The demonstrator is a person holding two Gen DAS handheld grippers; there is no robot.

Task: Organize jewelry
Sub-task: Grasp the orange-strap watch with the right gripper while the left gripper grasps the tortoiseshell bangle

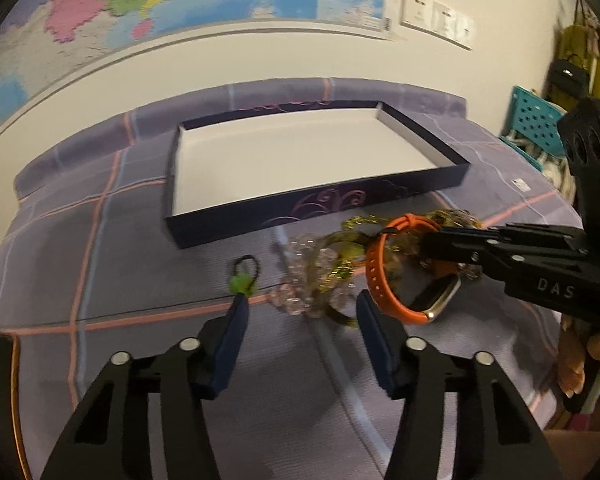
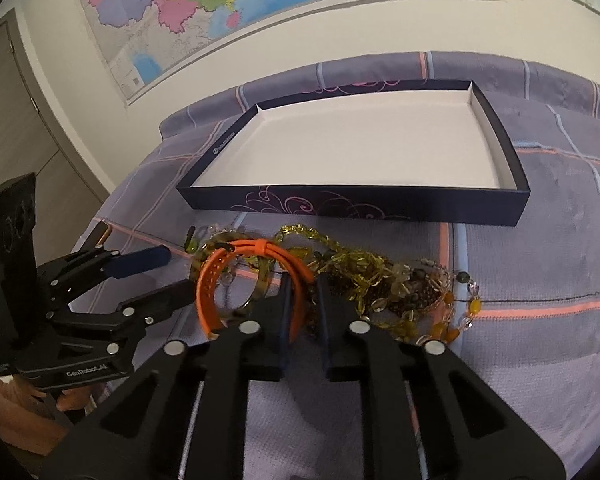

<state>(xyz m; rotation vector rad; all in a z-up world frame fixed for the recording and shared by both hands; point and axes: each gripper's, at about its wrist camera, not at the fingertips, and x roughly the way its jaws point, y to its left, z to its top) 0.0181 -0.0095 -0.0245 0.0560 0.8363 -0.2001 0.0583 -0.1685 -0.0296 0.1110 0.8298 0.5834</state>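
Observation:
An orange-strapped watch (image 1: 384, 280) lies on a heap of yellow and clear bead necklaces (image 1: 324, 264) on the purple checked cloth. My right gripper (image 2: 302, 280) is shut on the orange watch strap (image 2: 260, 254), seen from the side in the left wrist view (image 1: 432, 240). My left gripper (image 1: 300, 308) is open and empty just in front of the bead heap; it also shows in the right wrist view (image 2: 168, 276). A shallow dark blue box (image 1: 320, 208) with a white inside stands empty behind the jewelry, also in the right wrist view (image 2: 356, 200).
A small black hair tie with a green bead (image 1: 242, 278) lies left of the heap. A wall with a map (image 2: 220, 4) rises behind the table. A teal crate (image 1: 536, 120) and hanging bags stand at the right.

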